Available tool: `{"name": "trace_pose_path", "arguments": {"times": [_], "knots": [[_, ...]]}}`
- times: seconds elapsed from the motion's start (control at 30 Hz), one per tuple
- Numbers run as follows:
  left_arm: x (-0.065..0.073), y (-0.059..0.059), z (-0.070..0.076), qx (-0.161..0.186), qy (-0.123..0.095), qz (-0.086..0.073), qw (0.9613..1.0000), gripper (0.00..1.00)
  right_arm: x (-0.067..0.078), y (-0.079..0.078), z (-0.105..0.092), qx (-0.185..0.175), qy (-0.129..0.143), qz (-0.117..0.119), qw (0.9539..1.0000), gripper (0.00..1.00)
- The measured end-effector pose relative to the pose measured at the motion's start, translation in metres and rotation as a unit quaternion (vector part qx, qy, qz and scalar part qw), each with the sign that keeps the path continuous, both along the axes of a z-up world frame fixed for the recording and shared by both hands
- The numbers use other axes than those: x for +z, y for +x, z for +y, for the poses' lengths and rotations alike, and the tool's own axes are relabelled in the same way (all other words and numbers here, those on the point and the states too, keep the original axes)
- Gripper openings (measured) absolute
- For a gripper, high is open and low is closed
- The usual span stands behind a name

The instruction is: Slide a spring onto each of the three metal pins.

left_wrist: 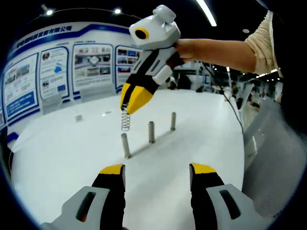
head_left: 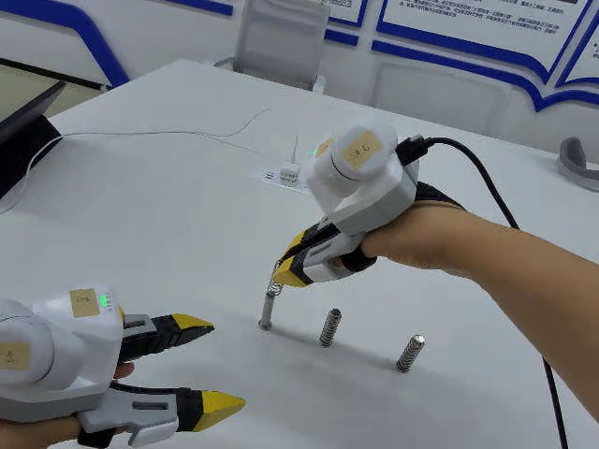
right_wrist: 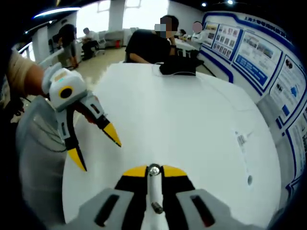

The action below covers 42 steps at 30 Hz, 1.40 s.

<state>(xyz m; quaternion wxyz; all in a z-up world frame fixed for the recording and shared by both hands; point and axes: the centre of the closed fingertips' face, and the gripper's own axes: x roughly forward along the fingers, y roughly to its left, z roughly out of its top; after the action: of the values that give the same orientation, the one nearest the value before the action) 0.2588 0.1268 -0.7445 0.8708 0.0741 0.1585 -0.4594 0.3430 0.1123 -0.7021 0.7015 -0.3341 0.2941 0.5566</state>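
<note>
1. Spring (left_wrist: 125, 121), clamped in the right hand-held gripper (left_wrist: 129, 106), is hung just below its tips, over the bare pin (left_wrist: 126, 145).
2. It is best lowered coaxially, untilted.
3. The left hand-held gripper (left_wrist: 158, 168) is released, well apart.

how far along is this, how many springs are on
Done: in the head view the middle pin and right pin each carry a spring. In hand: the right gripper holds the third spring just over the bare left pin. Left: sliding it down. The left gripper is open, holding nothing.
</note>
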Motion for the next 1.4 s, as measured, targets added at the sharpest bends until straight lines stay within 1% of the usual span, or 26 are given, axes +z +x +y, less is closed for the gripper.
{"name": "trace_pose_path", "arguments": {"times": [0.47,0.83,1.0,1.23,1.4], "knots": [[-0.006,0.003,0.005,0.002,-0.003,0.006,1.0000,0.54,-0.013,0.004,0.002,-0.002,-0.012,0.008,0.9999,0.12],[-0.010,0.003,0.005,-0.001,-0.003,0.011,0.9999,0.53,-0.025,0.007,0.004,-0.005,-0.019,0.021,0.9996,0.12],[-0.011,0.003,0.005,-0.001,-0.003,0.013,0.9999,0.53,-0.034,0.008,0.005,-0.007,-0.024,0.027,0.9993,0.12],[-0.014,0.003,0.005,0.000,-0.002,0.017,0.9999,0.53,-0.045,0.009,0.005,-0.014,-0.023,0.037,0.9989,0.12],[-0.015,0.003,0.006,0.002,-0.001,0.019,0.9998,0.52,-0.052,0.006,0.007,-0.015,-0.024,0.046,0.9986,0.12]]}}
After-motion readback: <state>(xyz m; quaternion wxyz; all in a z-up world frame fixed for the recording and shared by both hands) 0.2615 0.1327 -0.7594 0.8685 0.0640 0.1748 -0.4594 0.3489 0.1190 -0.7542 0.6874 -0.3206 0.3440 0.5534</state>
